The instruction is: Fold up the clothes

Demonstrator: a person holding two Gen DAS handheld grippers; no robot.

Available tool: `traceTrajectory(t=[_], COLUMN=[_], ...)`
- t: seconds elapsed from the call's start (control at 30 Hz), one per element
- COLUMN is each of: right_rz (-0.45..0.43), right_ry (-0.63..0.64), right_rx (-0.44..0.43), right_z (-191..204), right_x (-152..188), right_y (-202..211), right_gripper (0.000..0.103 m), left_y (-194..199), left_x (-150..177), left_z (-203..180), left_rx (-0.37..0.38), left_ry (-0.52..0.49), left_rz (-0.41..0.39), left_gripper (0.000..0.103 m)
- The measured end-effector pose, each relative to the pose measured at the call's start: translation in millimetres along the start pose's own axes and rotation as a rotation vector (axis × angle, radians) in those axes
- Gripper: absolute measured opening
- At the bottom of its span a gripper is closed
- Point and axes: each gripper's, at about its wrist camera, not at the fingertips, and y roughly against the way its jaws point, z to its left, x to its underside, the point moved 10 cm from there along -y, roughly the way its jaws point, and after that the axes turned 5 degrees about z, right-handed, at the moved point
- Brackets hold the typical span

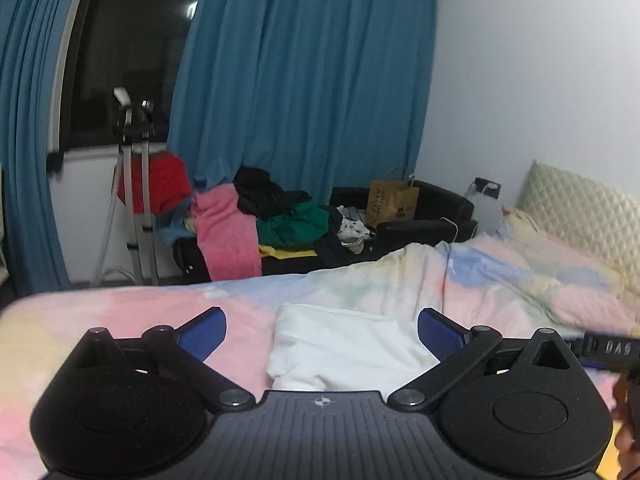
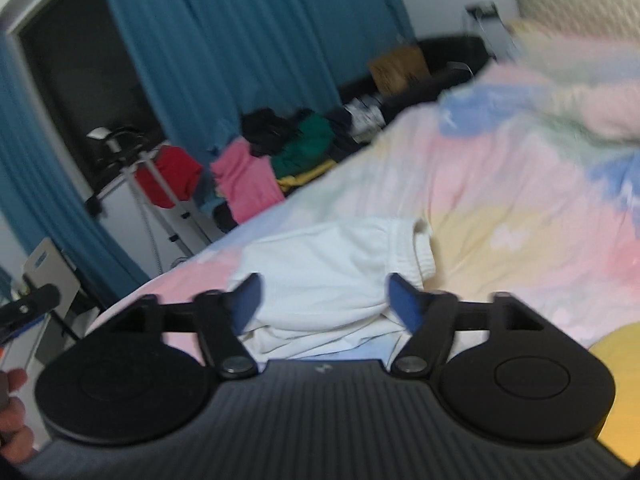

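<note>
A folded white garment (image 1: 344,344) lies on the pastel bedspread (image 1: 120,312); its elastic waistband shows at the right end in the right wrist view (image 2: 332,276). My left gripper (image 1: 322,330) hovers above it, jaws wide open, blue pads (image 1: 206,330) clear of the cloth. My right gripper (image 2: 324,300) is also open above the garment, nothing between its pads (image 2: 402,300). The right wrist view is blurred. Part of the other gripper (image 1: 608,348) shows at the right edge of the left wrist view.
A heap of pink, green, black and red clothes (image 1: 256,216) lies on a dark couch (image 1: 424,216) beyond the bed, with a brown paper bag (image 1: 392,200). A metal stand (image 1: 134,184) is by the blue curtains (image 1: 304,80). Quilted headboard (image 1: 584,208) at right.
</note>
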Motion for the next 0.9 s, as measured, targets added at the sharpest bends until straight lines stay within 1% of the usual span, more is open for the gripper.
traceTrajectory(t=[0.03, 0.1, 0.23, 0.3, 0.4, 0.47, 0.5, 0.57, 0.6, 0.77, 0.83, 0.9], right_rz=[-0.018, -0.053, -0.095, -0.12, -0.144, -0.16, -0.168, -0.184, -0.192, -0.214, -0.231, -0.254], right_ry=[0.023, 0.071, 0.154, 0.174, 0.189, 0.195, 0.202, 0.219, 0.226, 0.25, 0.261, 0.272], right_rx=[0.0, -0.003, -0.015, -0.021, -0.038, -0.041, -0.038, -0.025, -0.018, 0.013, 0.028, 0.041], right_z=[5.5, 14.4, 33.3, 38.2, 45.2, 49.7, 51.4, 54.4, 56.1, 58.1, 60.0, 61.0], right_x=[0.9, 5.1, 19.6, 27.4, 41.9, 52.4, 57.8, 68.8, 73.6, 96.2, 103.9, 111.1], right_y=[9.7, 27.4, 57.5, 67.4, 80.9, 85.7, 87.4, 87.8, 87.7, 78.8, 75.6, 71.9], right_gripper=[0.086, 0.085, 0.085, 0.085, 0.085, 0.085, 0.085, 0.085, 0.085, 0.085, 0.085, 0.085], left_y=[10.9, 29.3, 61.0, 75.6, 91.7, 102.3, 107.6, 115.7, 119.4, 127.5, 129.5, 126.4], left_x=[2.7, 9.4, 23.3, 31.6, 46.2, 56.1, 61.6, 69.4, 73.2, 87.7, 94.1, 102.4], left_z=[-4.1, -9.4, -14.5, -14.5, -15.1, -14.1, -11.0, -2.3, 1.2, 14.5, 18.2, 20.6], left_rx=[-0.001, 0.0, -0.009, -0.024, -0.013, -0.01, -0.023, -0.083, -0.094, -0.112, -0.135, -0.139], left_ry=[-0.009, -0.017, -0.021, -0.024, -0.022, -0.021, -0.019, -0.011, -0.009, -0.007, -0.027, -0.036], left_rz=[-0.006, -0.011, -0.032, -0.053, -0.064, -0.074, -0.079, -0.092, -0.101, -0.117, -0.133, -0.135], left_gripper=[0.103, 0.103, 0.103, 0.103, 0.103, 0.103, 0.103, 0.103, 0.103, 0.103, 0.103, 0.103])
